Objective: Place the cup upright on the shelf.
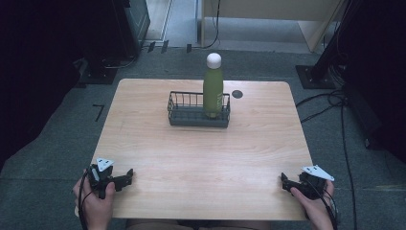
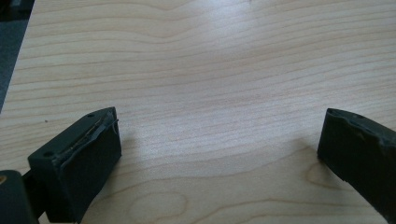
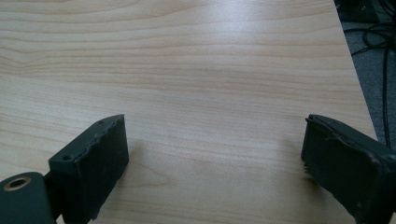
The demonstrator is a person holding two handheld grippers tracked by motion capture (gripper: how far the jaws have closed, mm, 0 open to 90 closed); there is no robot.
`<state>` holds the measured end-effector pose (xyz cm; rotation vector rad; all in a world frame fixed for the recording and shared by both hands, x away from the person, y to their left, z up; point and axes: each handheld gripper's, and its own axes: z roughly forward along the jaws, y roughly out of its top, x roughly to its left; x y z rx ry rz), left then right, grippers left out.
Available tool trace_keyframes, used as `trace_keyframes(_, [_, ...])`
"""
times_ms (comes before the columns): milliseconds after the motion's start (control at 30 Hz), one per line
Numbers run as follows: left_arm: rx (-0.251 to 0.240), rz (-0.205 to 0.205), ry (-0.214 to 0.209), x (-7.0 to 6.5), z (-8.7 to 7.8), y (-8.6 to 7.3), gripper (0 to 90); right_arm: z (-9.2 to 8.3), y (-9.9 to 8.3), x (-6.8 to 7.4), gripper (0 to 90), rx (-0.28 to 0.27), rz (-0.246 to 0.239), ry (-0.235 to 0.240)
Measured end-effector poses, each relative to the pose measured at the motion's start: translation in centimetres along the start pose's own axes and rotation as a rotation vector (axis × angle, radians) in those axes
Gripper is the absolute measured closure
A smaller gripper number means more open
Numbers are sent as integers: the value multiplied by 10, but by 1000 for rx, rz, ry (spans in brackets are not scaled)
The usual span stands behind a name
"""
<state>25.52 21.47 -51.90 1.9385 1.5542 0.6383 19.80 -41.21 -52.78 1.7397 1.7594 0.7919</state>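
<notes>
Currently both grippers rest at the near edge of the table [image 1: 201, 158], left gripper [image 1: 125, 178] and right gripper [image 1: 285, 181] each with jaws wide and empty. Likely target: the bottle [image 1: 213, 88], green with white cap, upright in the right end of the basket [image 1: 184, 116], far from both; approach level, grip mid-body

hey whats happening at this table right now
A person sits at a wooden table with a two-jaw gripper in each hand. The left gripper and the right gripper rest near the table's near corners, both with jaws wide open and holding nothing. Toward the far side stands a dark wire basket, with a green bottle with a white cap upright in its right end. Neither gripper is near the basket or bottle.
</notes>
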Motion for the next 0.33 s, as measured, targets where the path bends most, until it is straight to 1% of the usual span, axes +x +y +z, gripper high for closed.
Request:
trace_keyframes(133, [0, 0, 0, 0, 0, 0, 0, 0, 0, 0, 52, 4, -5, 4])
trace_keyframes(333, [0, 0, 0, 0, 0, 0, 0, 0, 0, 0, 50, 6, -7, 6])
